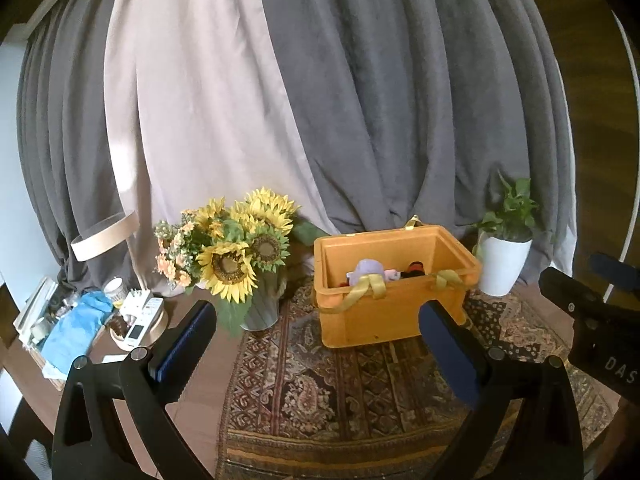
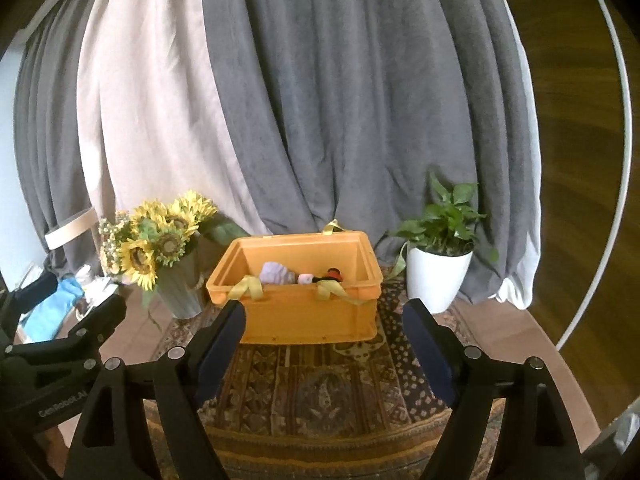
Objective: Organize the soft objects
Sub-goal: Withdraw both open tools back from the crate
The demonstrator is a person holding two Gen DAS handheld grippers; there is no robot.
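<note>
Left wrist: left tongs (image 1: 316, 344) spread wide, empty, facing yellow bin (image 1: 394, 292) of soft toys (image 1: 370, 271) on patterned rug (image 1: 320, 392); sunflower vase (image 1: 240, 264) left, potted plant (image 1: 505, 254) right.

Right wrist: right tongs (image 2: 324, 342) likewise wide, empty, before the bin (image 2: 296, 304).

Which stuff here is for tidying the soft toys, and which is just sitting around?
For the job:
orange bin
purple soft toy inside it
pink soft toy inside it
red and black toy inside it
left hand-held gripper, open
right hand-held gripper, open

Just sitting around:
sunflowers
potted plant
rug
curtains
blue cloth
</note>
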